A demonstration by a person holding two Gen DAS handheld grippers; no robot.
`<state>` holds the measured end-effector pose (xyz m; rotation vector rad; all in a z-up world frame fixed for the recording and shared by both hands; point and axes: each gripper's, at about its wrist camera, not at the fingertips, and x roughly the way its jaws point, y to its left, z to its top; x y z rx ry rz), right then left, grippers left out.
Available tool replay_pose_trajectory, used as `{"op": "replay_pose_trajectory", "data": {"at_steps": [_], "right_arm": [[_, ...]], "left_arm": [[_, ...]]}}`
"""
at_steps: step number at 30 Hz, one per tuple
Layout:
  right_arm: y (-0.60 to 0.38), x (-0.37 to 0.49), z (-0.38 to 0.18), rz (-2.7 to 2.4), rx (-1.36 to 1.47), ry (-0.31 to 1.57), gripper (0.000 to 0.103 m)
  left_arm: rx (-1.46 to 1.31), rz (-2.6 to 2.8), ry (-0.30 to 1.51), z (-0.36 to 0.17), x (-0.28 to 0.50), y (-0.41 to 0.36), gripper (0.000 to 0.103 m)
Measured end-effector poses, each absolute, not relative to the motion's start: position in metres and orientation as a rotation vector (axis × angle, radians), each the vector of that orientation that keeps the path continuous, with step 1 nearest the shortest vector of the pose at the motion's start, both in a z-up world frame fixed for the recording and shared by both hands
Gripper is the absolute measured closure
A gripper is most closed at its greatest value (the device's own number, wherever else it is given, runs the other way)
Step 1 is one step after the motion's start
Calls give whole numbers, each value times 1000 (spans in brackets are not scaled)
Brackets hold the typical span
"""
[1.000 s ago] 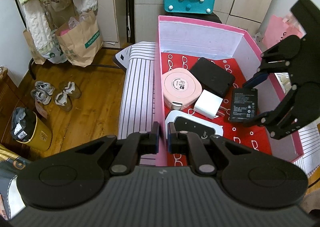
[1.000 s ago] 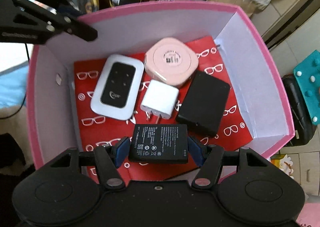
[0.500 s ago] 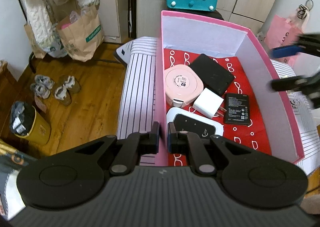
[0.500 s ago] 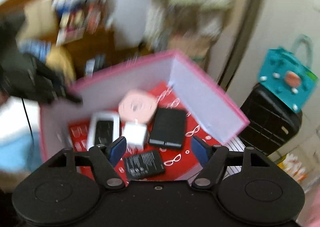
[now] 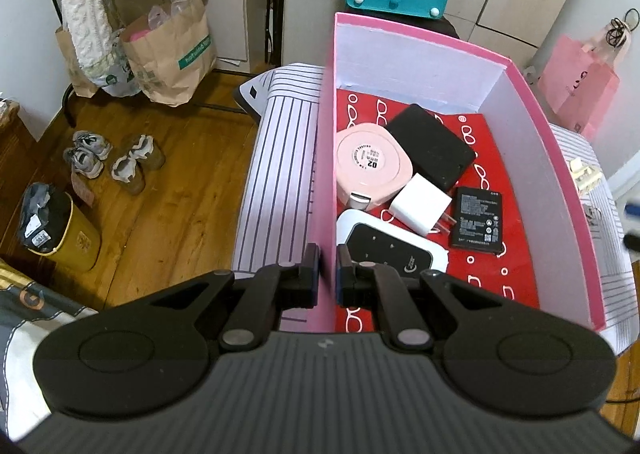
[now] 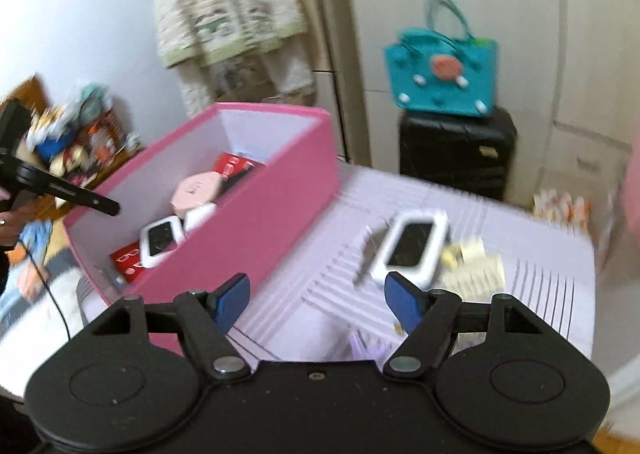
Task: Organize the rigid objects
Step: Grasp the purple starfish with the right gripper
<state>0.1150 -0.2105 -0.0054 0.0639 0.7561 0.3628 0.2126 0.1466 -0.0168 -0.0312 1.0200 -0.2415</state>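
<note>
left gripper [image 5: 328, 266]: jaws pinched together on the near left wall of the pink box [image 5: 325, 158], one finger outside, one inside. Judged to be steadying the box while the other hand loads it.
right gripper [image 6: 316, 304]: jaws wide apart, nothing between them, out over the striped surface [image 6: 532, 282] to the right of the box. Likely heading for the next pickup.
box contents: pink round case [image 5: 372, 166], black slab [image 5: 434, 152], white plug adapter [image 5: 420, 204], black battery [image 5: 478, 222], white router [image 5: 390, 250]. All lie flat on the red liner [image 5: 516, 254], packed close, mostly on the left and middle.
why flat: judged so they sit side by side without stacking; free liner at right and near the front.
next thing: white-framed device [image 6: 412, 250] with dark face, on the striped surface outside the box, blurred.
relative to right gripper: just ahead of the fingertips, nearer the right finger, apart from it.
beside it: pale yellowish bits [image 6: 472, 262], too blurred to name.
risk: right view smeared by motion, so exact pose of the device is hard to tell.
</note>
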Motion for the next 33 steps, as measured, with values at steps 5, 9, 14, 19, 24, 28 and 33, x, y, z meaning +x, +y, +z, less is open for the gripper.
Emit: {"op": "replay_pose_trajectory", "data": {"at_steps": [5, 9, 14, 19, 24, 28, 33], "right_arm": [[-223, 97, -54, 266, 123, 767, 34], [-208, 89, -76, 244, 26, 812, 39], [-197, 89, -84, 197, 0, 777, 39], [-192, 97, -91, 147, 14, 770, 29], [-173, 98, -93, 81, -4, 769, 25], [-173, 98, -90, 61, 17, 773, 44], [-175, 98, -86, 136, -20, 793, 44]], "left_arm": [[-14, -231, 999, -12, 212, 143, 96], [67, -221, 974, -11, 206, 133, 98], [100, -224, 959, -5, 204, 131, 99], [125, -259, 988, 0, 204, 133, 99], [103, -299, 1019, 2, 208, 140, 99], [148, -316, 1001, 1, 205, 137, 99], [184, -353, 1002, 1, 205, 137, 98]]}}
